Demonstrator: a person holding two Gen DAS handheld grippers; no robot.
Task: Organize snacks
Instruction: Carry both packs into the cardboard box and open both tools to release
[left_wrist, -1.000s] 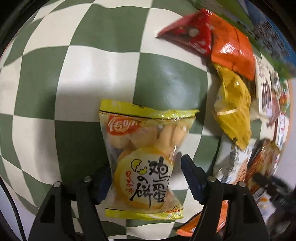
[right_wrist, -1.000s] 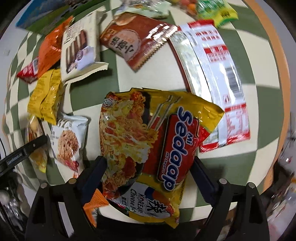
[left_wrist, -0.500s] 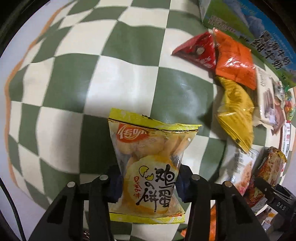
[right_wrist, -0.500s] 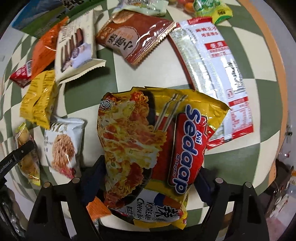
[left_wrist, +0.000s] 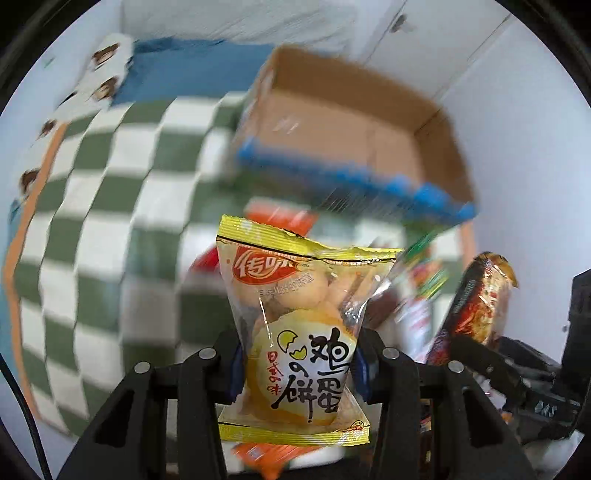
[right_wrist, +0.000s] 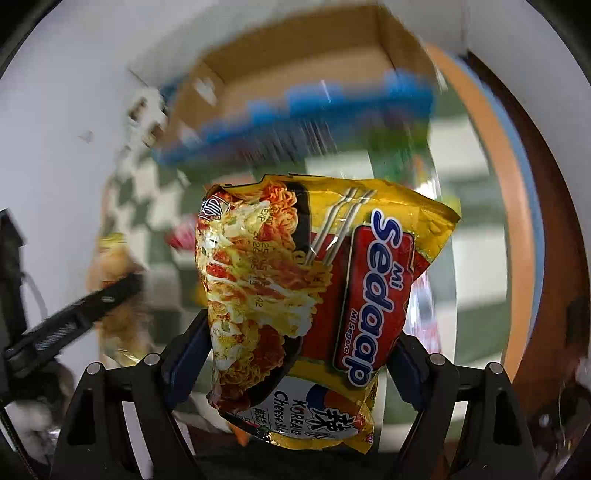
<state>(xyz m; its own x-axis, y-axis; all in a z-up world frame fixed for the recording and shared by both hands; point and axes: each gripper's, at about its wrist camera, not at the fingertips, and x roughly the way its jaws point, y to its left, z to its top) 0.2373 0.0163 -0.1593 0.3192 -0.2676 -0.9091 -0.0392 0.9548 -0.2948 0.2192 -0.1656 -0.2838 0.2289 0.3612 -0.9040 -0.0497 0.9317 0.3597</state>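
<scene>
Two packs gripped | egg-biscuit pack (left_wrist: 295, 339): yellow-edged, clear | noodle packet (right_wrist: 295, 295): yellow-red, glossy

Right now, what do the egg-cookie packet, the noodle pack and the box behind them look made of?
Egg-cookie packet: thin plastic film, partly clear; cookies show through.
Noodle pack: glossy printed film, probably plastic or foil-lined; bright glare and wrinkles.
Box: brown matte cardboard, apparently; open top, blurred.

Ahead of me the box (left_wrist: 354, 122) stands open at the table's (left_wrist: 92, 206) far edge, its inside bare. Its blue-edged near wall (right_wrist: 295, 110) bars the way. Blurred packets (left_wrist: 421, 295) litter the cloth before it.
</scene>
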